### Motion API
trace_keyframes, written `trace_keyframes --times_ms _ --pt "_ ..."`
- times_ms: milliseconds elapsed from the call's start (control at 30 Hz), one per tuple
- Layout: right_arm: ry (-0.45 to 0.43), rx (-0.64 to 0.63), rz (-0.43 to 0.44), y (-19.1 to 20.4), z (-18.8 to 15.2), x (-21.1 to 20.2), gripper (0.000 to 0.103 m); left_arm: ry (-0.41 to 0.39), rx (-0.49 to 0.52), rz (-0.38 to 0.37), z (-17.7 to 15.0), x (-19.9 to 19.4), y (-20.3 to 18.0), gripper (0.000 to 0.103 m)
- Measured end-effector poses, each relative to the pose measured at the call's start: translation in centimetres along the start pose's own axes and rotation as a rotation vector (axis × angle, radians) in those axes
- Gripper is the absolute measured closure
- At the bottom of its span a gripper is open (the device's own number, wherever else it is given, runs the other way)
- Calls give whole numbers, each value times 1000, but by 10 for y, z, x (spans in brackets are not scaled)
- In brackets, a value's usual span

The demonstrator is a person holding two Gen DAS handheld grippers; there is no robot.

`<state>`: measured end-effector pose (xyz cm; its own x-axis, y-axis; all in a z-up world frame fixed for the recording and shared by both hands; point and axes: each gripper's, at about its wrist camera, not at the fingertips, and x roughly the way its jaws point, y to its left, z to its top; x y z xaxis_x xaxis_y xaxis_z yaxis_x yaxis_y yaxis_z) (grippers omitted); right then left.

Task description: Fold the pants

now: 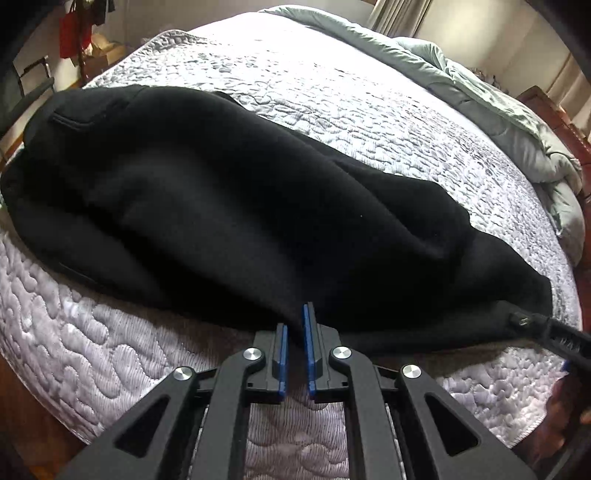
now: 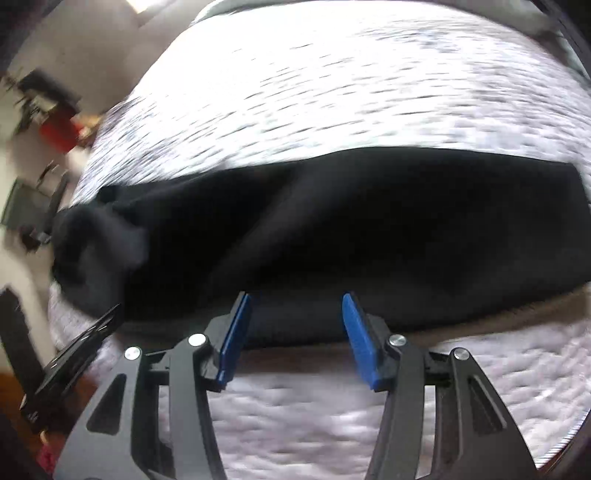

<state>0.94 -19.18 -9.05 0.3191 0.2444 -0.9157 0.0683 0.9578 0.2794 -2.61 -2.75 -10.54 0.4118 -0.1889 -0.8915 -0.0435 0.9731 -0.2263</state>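
Note:
Black pants (image 1: 229, 206) lie across a white quilted bed (image 1: 332, 92). In the left wrist view my left gripper (image 1: 295, 317) has its blue pads nearly together on the near edge of the pants, with a fold of black cloth between them. In the right wrist view the pants (image 2: 369, 229) stretch across the bed, bunched at the left end. My right gripper (image 2: 295, 306) is open, its blue pads wide apart, just at the near edge of the pants. The right gripper also shows at the right edge of the left wrist view (image 1: 554, 328), and the left gripper at the lower left of the right wrist view (image 2: 92, 332).
A grey-green duvet (image 1: 498, 103) is heaped along the far right side of the bed. A wooden bed frame (image 1: 546, 107) shows behind it. A red bag (image 1: 74, 29) and boxes stand by the far left wall. Wooden floor shows at the lower left.

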Motion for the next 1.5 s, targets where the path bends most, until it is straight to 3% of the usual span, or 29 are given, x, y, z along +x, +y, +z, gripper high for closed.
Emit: trace_keyframes --times_ms 67,133,267,433,567,733,933,1067,1167,1233,1333,1500 --pt "53 -19 5 12 -3 18 51 10 -1 -13 1 -6 6 83" --pt "60 -54 -60 21 -4 31 50 9 0 -10 3 -17 17 73" --pt "47 -95 -100 24 -4 33 48 -38 -47 50 25 -44 62 66" --pt "45 -66 -78 24 -2 37 44 24 -234 -4 66 -39 147 68" --pt "36 -82 -91 29 -3 41 42 59 -357 -71 87 -24 192 68" --pt "41 -80 -86 27 -3 40 40 95 -403 -129 99 -4 206 67" --pt "42 -87 -87 27 -2 41 38 134 -527 -201 100 12 234 66" --pt "43 -91 -86 28 -2 43 35 130 -519 -208 104 12 234 65" --pt "43 -100 -94 30 -2 44 33 126 -560 -227 106 14 240 72" --pt "42 -104 -97 30 -2 45 33 109 -559 -199 106 13 241 89" --pt "44 -100 -90 29 -2 45 33 68 -548 -195 103 4 237 94" --pt "50 -97 -74 27 -1 43 33 -122 -505 -121 80 -54 215 100"
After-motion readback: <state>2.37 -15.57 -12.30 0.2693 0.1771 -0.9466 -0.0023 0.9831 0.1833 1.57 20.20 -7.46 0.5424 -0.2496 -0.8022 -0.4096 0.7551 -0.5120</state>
